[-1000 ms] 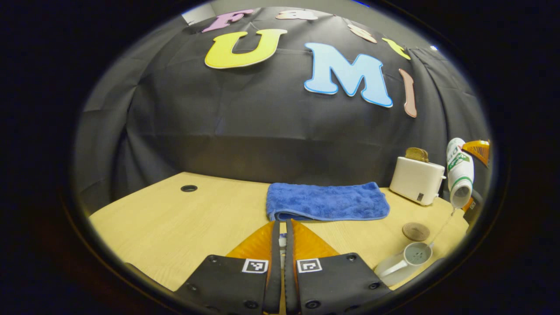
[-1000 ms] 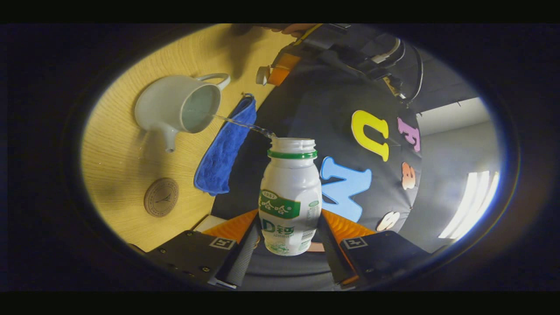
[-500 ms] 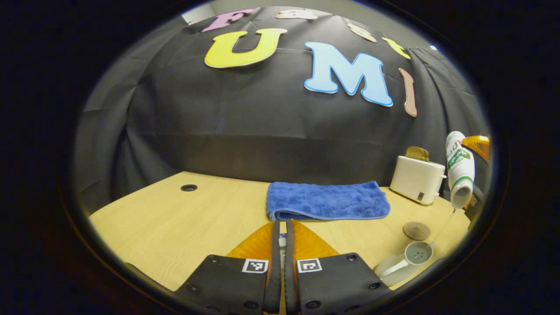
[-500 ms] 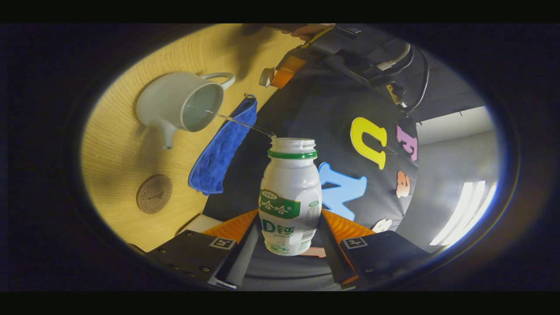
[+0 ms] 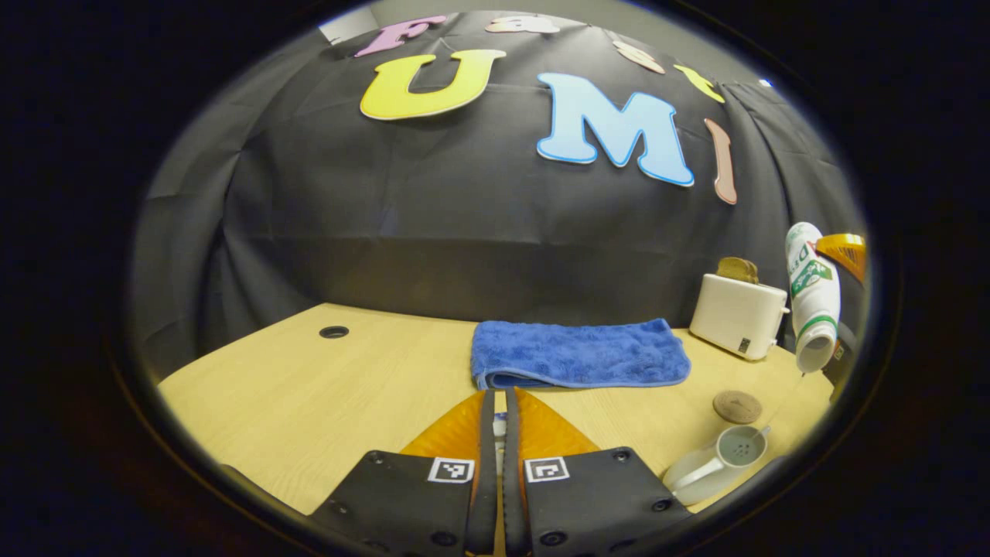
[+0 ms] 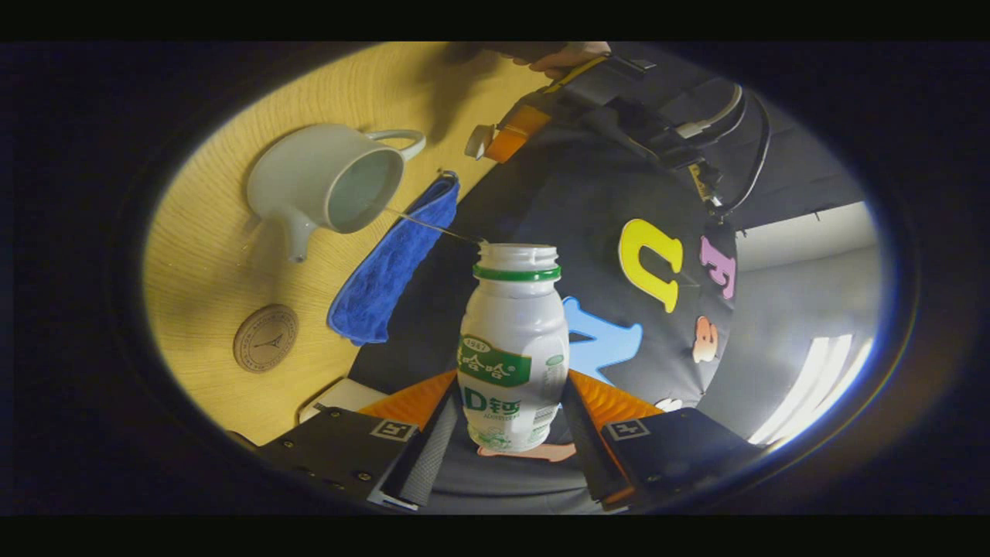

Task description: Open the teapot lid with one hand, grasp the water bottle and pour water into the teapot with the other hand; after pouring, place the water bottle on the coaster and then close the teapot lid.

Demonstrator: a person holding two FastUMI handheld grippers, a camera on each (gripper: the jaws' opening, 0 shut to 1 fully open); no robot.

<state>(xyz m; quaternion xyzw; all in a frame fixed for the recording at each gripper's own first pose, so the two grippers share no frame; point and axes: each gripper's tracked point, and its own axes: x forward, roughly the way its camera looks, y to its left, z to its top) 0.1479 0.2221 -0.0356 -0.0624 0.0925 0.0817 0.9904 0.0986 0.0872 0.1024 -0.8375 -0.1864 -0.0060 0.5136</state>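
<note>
White bottle (image 6: 512,348), pinched in the right gripper (image 6: 510,433), tips mouth-down over the open teapot (image 6: 329,186); the coaster (image 6: 265,338) lies just beside. Left gripper (image 5: 497,433) pinches the lid (image 6: 479,141).

In the left gripper view, bare table (image 5: 309,387) stretches from 9 to 12 o'clock of the blue towel (image 5: 578,354); only a small cable hole (image 5: 334,333) marks it. The 3 o'clock side is crowded: toaster (image 5: 736,316), coaster (image 5: 736,406) and open teapot (image 5: 715,464) stand near together, with the tilted water bottle (image 5: 810,298) hanging above them.
</note>
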